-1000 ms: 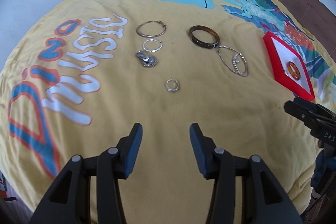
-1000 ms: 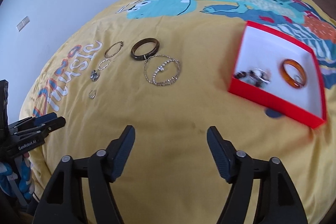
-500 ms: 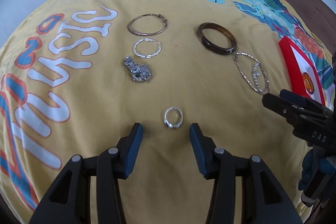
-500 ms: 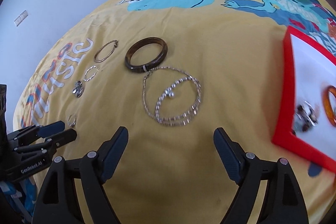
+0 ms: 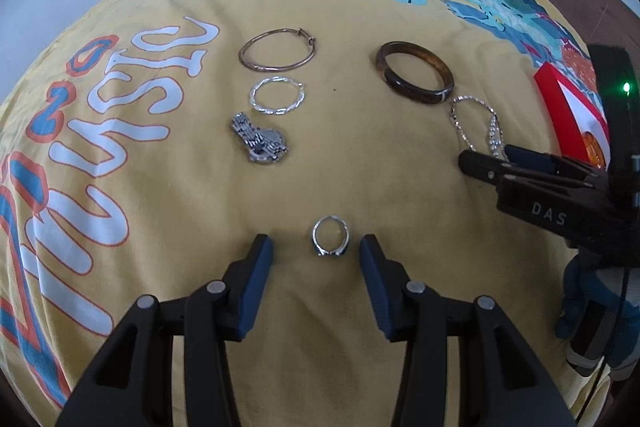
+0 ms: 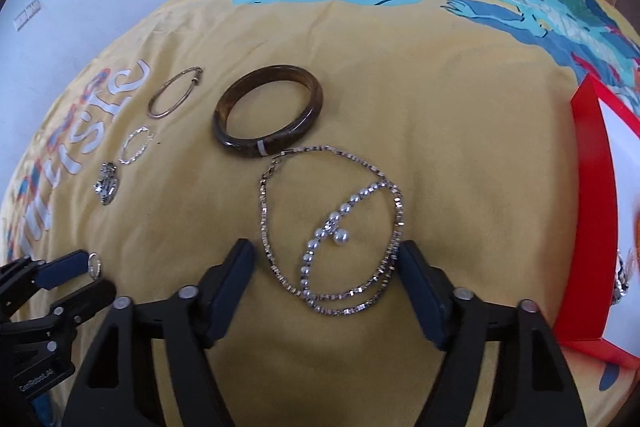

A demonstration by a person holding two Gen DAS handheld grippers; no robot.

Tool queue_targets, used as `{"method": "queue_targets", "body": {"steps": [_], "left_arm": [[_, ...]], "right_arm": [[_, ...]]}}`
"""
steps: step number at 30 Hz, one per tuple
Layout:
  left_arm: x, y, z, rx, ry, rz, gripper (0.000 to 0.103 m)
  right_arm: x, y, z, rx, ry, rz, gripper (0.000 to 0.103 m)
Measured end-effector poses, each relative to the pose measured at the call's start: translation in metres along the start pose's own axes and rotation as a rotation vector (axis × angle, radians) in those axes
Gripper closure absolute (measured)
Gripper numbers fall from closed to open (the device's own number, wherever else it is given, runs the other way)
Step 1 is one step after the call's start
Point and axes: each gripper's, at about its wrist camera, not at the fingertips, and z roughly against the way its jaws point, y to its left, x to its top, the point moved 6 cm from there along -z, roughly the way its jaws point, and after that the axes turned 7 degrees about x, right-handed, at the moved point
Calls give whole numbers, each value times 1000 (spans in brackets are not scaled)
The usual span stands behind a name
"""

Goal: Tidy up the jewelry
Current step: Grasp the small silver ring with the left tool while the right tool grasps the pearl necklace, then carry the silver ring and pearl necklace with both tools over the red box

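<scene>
Looking along your left hand-held gripper [image 5: 316, 247], you have its jaws moderately apart and holding nothing; the ring [image 5: 331, 235] lies flat on the bed between the two blue pads [image 5: 256, 283], touching neither. The ring is silver with a dark setting on its near side. Farther off lie a crumpled silver chain piece [image 5: 260, 143], a twisted silver hoop [image 5: 277, 95] and a thin copper bangle [image 5: 277, 50] in a column, and to the right a brown bangle [image 5: 415, 72] with a chain necklace [image 5: 476, 127] just beyond it. Your right hand-held gripper [image 5: 492, 163] comes in from the right edge, over the near end of the necklace, in front of the red box [image 5: 568, 111]. The bed wears a yellow cover [image 5: 360, 167] with white lettering and a blue print; white wardrobe doors stand behind.

From your right hand-held gripper [image 6: 324, 267], the jaws stand wide and empty, straddling the near part of the necklace [image 6: 332, 227], whose pearl strand crosses the chain loop; whether the right pad touches the chain you cannot tell. The brown bangle [image 6: 268, 111] lies just beyond. The red box [image 6: 592, 211] sits at the right edge. At lower left your left hand-held gripper [image 6: 82, 277] flanks the ring [image 6: 94, 263].
</scene>
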Motion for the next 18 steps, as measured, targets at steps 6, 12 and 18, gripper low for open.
{"method": "queue_targets", "body": {"steps": [6, 12, 18], "left_arm": [[0, 1, -1, 22, -6, 12, 69], [-1, 5, 3, 40, -5, 0, 86], [-5, 7, 11, 32, -9, 8, 87]], "right_arm": [[2, 6, 3, 2, 7, 35, 80], [-8, 10, 12, 35, 21, 31, 99], [-25, 14, 29, 45, 16, 26, 99]]}}
